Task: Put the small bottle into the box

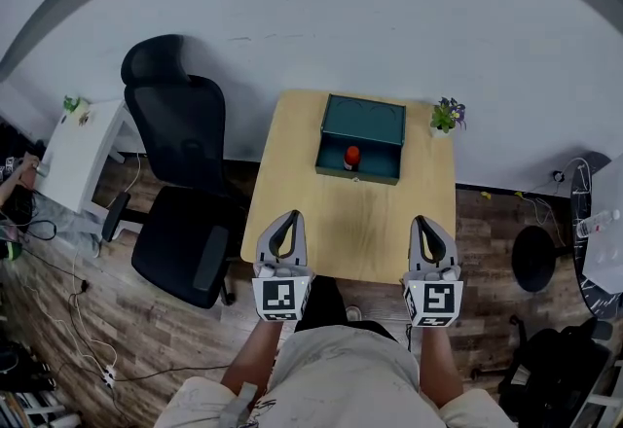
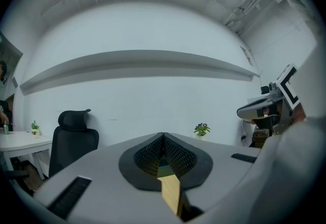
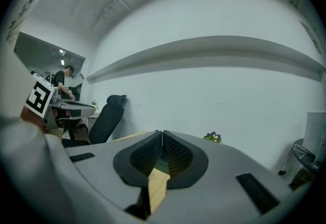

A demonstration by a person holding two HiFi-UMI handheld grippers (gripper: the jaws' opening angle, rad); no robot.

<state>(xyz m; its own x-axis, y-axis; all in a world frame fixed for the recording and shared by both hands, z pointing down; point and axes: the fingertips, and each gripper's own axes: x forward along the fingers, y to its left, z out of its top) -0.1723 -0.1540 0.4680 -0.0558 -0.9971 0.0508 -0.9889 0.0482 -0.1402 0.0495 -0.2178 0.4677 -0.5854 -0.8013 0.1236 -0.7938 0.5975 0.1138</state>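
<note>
Starting at 9 o'clock of the pale wooden table [image 1: 292, 139], a white side table [image 1: 83, 149] and a black high-backed office chair [image 1: 180, 124] stand on the wood-plank floor. The left gripper [image 1: 288, 218] hovers over the table's near edge at 7 o'clock, its 2 black ribbed jaws pressed together with nothing clamped. The small red-topped bottle [image 1: 351, 158] stands upright inside the open teal rectangular box [image 1: 375, 175] at the table's 12 o'clock. It is well apart from both grippers, at 1 o'clock from the left jaws and 11 o'clock from the right. The right gripper [image 1: 421, 221] hovers at 5 o'clock, jaws likewise closed tip to tip and empty. A small potted flowering plant [image 1: 447, 114] sits just right of the box.
</note>
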